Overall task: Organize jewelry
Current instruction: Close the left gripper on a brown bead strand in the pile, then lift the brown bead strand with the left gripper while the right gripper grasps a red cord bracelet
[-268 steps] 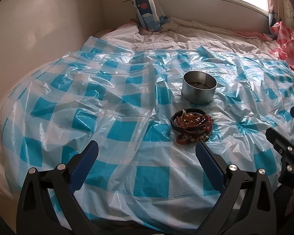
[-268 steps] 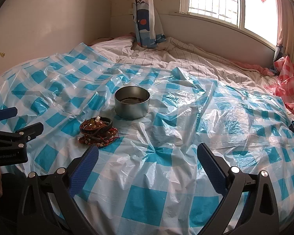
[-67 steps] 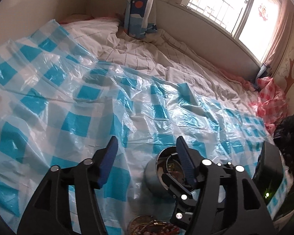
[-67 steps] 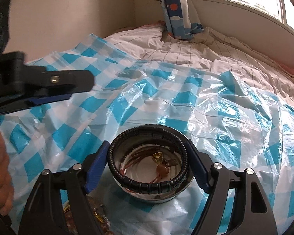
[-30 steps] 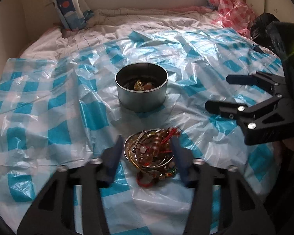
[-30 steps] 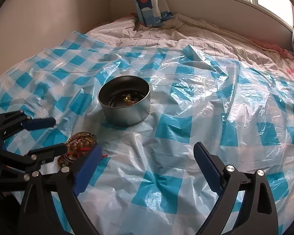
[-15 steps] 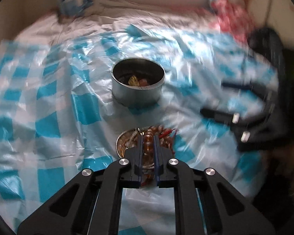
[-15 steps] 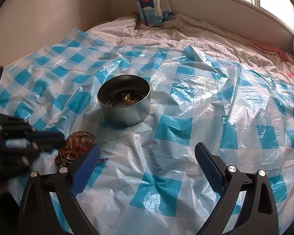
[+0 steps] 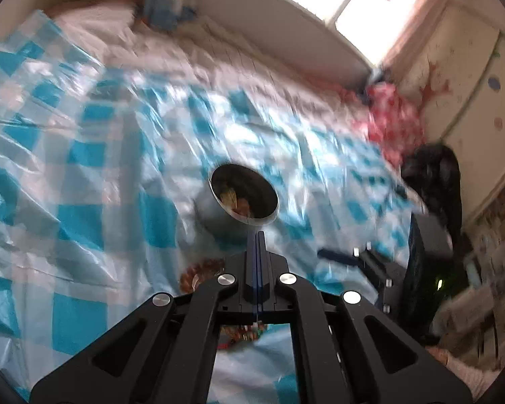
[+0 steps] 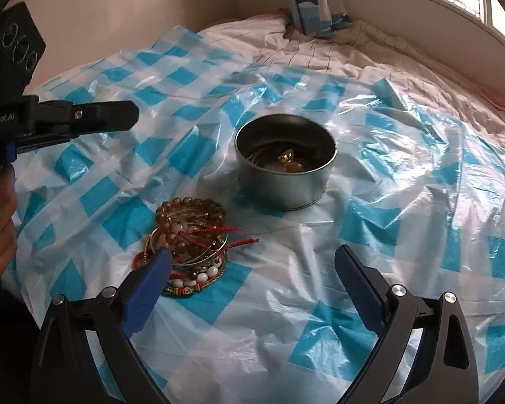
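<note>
A round metal tin (image 10: 286,165) stands on the blue-and-white checked plastic sheet (image 10: 421,202) with some jewelry inside; it also shows in the left wrist view (image 9: 242,198). A pile of bead bracelets, bangles and red cords (image 10: 192,235) lies just in front-left of it, partly hidden in the left wrist view (image 9: 202,272). My left gripper (image 9: 257,235) is shut with nothing visible between the fingers, raised above the pile; from the right wrist view it (image 10: 128,118) hangs at the left. My right gripper (image 10: 252,262) is open and empty, its left finger over the pile's near edge.
The sheet covers a bed with a white quilt (image 10: 320,54) at the back. A curtain (image 10: 313,0) and window are behind. Pink-red cloth (image 9: 394,118) and a dark bag (image 9: 434,181) lie at the right.
The left gripper, shut over the pile half a second ago, has lifted and tilted up. The right gripper has moved in closer and lower, toward the pile.
</note>
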The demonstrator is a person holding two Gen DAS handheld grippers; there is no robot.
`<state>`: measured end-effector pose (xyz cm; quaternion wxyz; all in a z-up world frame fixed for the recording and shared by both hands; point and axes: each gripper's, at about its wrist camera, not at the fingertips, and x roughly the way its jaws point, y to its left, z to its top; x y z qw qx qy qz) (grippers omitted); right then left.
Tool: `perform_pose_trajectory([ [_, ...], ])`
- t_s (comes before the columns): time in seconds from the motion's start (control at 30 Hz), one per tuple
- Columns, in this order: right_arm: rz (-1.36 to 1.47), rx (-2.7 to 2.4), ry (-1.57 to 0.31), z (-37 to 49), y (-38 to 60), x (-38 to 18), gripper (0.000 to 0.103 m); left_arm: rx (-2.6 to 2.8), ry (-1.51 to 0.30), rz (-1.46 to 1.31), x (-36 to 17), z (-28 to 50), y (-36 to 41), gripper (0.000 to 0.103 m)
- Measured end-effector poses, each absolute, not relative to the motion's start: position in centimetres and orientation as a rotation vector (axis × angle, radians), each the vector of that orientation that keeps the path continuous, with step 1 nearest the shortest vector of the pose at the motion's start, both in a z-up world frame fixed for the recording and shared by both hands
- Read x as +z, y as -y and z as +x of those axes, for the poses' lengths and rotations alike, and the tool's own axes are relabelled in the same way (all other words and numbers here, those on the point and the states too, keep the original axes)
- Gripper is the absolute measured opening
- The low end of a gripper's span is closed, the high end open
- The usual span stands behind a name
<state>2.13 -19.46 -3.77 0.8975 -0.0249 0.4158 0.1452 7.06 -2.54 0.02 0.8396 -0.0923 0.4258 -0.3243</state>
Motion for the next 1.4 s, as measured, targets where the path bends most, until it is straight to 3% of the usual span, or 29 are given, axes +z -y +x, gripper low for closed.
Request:
perform_pose_trajectory([
  [0.1,-0.051,0.291,-0.869,2.2,19.7,-4.0,0.093,-0.604,-0.973,-0.062,-1.9,7.2,4.1,0.003],
  [0.13,-0.044,0.287,-0.870,2.3,19.8,-4.0,0.093,-0.570,-0.992,-0.028,-2.5,7.4,4.5,0.012],
  [0.17,-0.041,0.286,-0.871,2.3,19.9,-4.0,0.093,-0.533,-1.017,-0.019,-3.2,7.7,4.7,0.033],
  [0.23,-0.034,0.294,-0.872,2.4,19.9,-4.1,0.093,-0.489,-1.043,-0.062,-4.0,8.4,4.1,0.060],
  [0.33,-0.035,0.314,-0.872,3.0,19.7,-4.2,0.093,-0.448,-1.102,-0.132,-5.4,9.5,2.9,0.062],
  [0.43,-0.049,0.345,-0.870,3.5,19.1,-4.5,0.093,-0.446,-1.172,-0.209,-7.2,10.3,2.3,0.061],
  [0.53,-0.071,0.373,-0.865,4.0,18.5,-4.8,0.093,-0.466,-1.203,-0.191,-8.3,10.3,3.1,0.023],
  [0.57,-0.077,0.386,-0.865,4.2,18.3,-4.9,0.093,-0.467,-1.199,-0.172,-8.3,10.3,3.4,0.017],
  [0.7,-0.086,0.440,-0.878,5.3,17.8,-5.5,0.092,-0.463,-1.184,-0.170,-8.0,10.3,3.4,0.010],
  [0.73,-0.078,0.454,-0.886,5.5,17.8,-5.7,0.085,-0.459,-1.177,-0.168,-7.7,10.3,3.3,0.010],
  [0.87,-0.047,0.475,-0.905,5.6,18.1,-5.8,0.033,-0.443,-1.122,-0.150,-5.9,10.2,3.0,0.010],
  [0.97,-0.037,0.471,-0.898,5.4,18.4,-5.5,0.013,-0.416,-1.105,-0.135,-5.2,10.2,2.6,0.010],
  [1.07,-0.020,0.459,-0.883,5.0,18.9,-5.1,0.007,-0.417,-1.086,-0.155,-4.7,10.2,1.9,0.010],
  [1.2,0.027,0.463,-0.875,4.6,19.9,-4.6,0.007,-0.437,-1.062,-0.201,-3.8,10.2,1.0,0.010],
  [1.23,0.035,0.468,-0.879,4.6,19.9,-4.6,0.020,-0.437,-1.064,-0.204,-3.8,10.3,0.9,0.010],
  [1.27,0.031,0.465,-0.879,4.8,19.7,-4.7,0.062,-0.438,-1.067,-0.204,-3.8,10.3,0.9,0.010],
  [1.3,0.024,0.463,-0.870,4.9,19.4,-4.7,0.079,-0.439,-1.068,-0.199,-4.0,10.4,1.2,0.010],
  [1.33,0.017,0.462,-0.857,5.0,19.2,-4.7,0.087,-0.440,-1.070,-0.194,-4.1,10.4,1.4,0.010],
  [1.4,0.010,0.476,-0.856,5.4,18.6,-4.6,0.087,-0.441,-1.074,-0.182,-4.2,10.4,1.7,0.010],
])
